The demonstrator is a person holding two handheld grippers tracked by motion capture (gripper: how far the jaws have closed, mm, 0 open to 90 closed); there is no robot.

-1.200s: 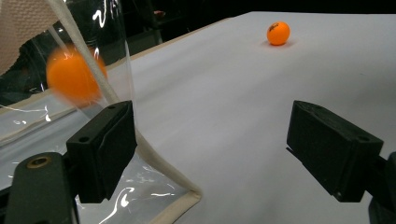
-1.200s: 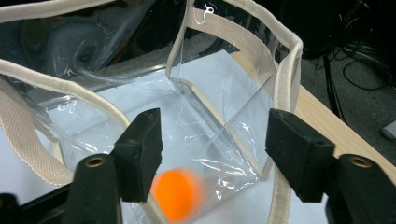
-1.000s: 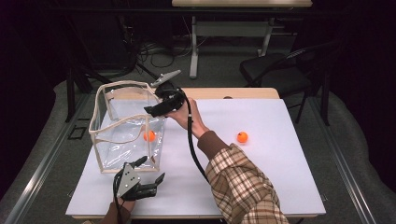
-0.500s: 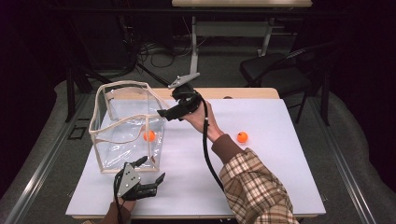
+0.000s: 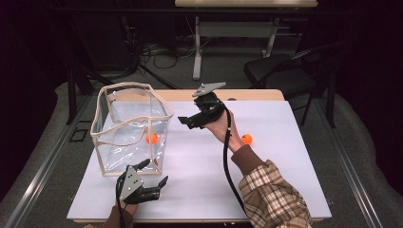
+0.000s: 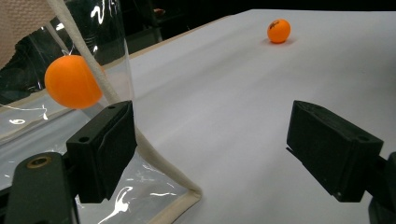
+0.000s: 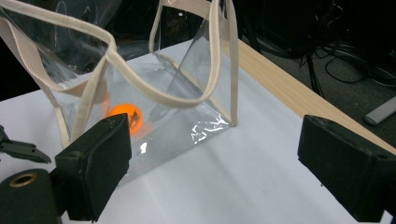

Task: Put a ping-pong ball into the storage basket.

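Orange ball (image 5: 152, 138) sits inside the clear bag (image 5: 128, 128), low against its near wall. My right gripper (image 5: 189, 121): jaws have just been opening, now wide with nothing between them, held above the table just off the bag's 3 o'clock side. My left gripper (image 5: 159, 186): jaws spread and empty, one jaw just beside the bag's near corner at its 6 o'clock. Second orange ball (image 5: 246, 138) lies on the white table (image 5: 285, 161), well apart at 3 o'clock.
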